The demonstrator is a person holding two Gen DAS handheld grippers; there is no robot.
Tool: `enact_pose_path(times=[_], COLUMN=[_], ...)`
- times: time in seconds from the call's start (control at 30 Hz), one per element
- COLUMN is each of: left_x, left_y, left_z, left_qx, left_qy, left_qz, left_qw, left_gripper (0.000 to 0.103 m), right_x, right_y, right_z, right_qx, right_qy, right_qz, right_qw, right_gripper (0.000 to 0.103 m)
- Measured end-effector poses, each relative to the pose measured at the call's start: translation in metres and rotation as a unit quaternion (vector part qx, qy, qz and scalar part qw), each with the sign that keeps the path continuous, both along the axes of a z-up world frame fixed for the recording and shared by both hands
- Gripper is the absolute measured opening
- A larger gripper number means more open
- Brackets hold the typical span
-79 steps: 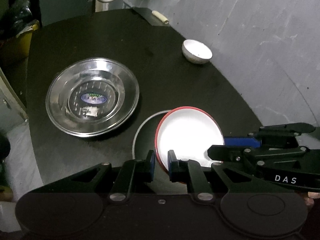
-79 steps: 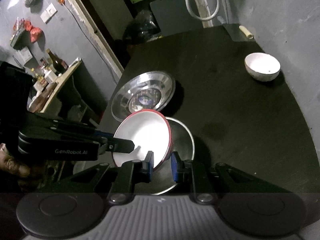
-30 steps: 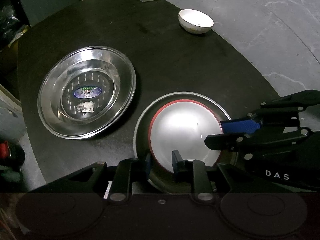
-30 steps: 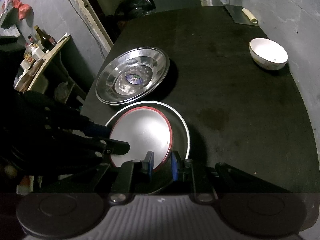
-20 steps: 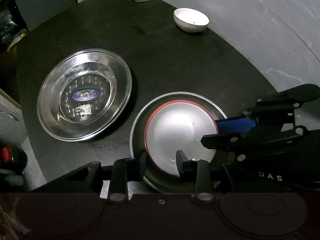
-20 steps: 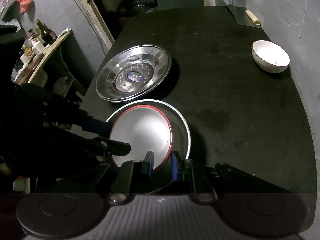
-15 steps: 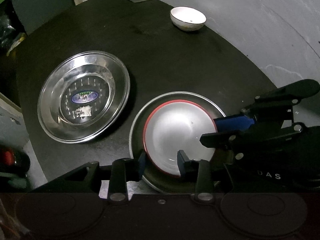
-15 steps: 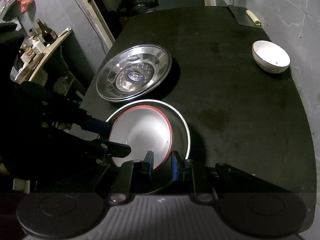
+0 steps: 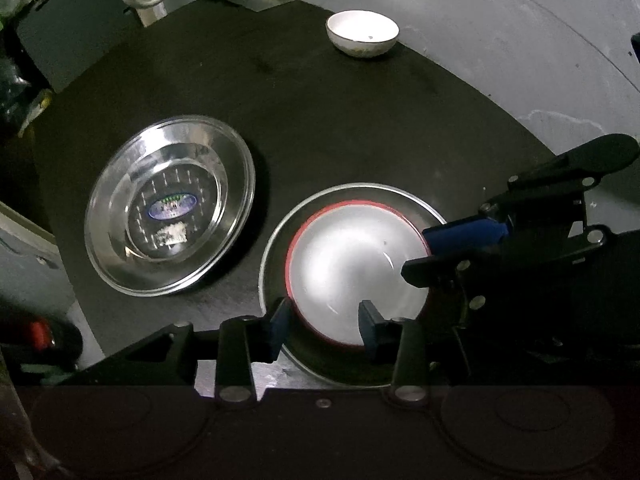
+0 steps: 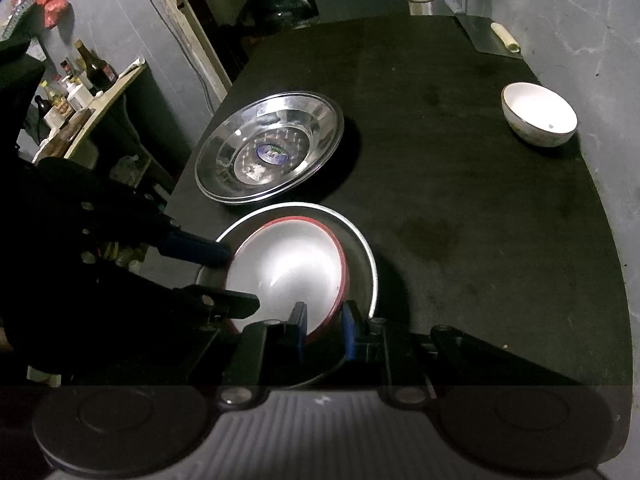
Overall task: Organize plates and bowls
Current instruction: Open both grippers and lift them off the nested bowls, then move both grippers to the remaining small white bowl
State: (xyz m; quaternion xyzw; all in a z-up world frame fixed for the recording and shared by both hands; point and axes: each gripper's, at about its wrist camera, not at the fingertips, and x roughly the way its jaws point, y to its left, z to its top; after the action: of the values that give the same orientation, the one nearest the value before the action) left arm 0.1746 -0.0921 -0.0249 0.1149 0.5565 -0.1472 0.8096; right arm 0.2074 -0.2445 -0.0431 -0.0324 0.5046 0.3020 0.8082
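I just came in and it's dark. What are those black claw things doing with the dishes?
A person holds a gripper in each hand. They have set the red-rimmed bowl inside a steel plate on the black table. The left gripper has just been opening its jaws, now clear of the rim, while the right gripper is shut on it. Another steel plate and a white bowl sit apart.

Red-rimmed white plate (image 9: pixel 352 268), blk table (image 9: pixel 360 128)

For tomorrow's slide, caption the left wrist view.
Left gripper opens around red-rimmed bowl nested in steel plate.
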Motion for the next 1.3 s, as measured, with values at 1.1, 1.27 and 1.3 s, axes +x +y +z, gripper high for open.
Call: enact_pose_path(times=[1.1, 1.27, 1.3], left_x=[0.129, 0.195, 0.206], left_y=[0.000, -0.016, -0.020], left_z=[0.015, 0.011, 0.010], left_qx=[-0.053, -0.100, -0.107], left_qy=[-0.059, -0.068, -0.074], left_qz=[0.121, 0.118, 0.112], left_qw=[0.9895, 0.9857, 0.9852], left_gripper=[0.102, 0.102, 0.102], right_x=[0.043, 0.076, 0.082], right_y=[-0.083, -0.106, -0.111], right_z=[-0.008, -0.021, -0.025], right_qx=[0.121, 0.151, 0.163], right_qy=[-0.055, -0.072, -0.078], right_qz=[-0.187, -0.298, -0.317], right_qw=[0.973, 0.940, 0.931], right_gripper=[0.103, 0.103, 0.103])
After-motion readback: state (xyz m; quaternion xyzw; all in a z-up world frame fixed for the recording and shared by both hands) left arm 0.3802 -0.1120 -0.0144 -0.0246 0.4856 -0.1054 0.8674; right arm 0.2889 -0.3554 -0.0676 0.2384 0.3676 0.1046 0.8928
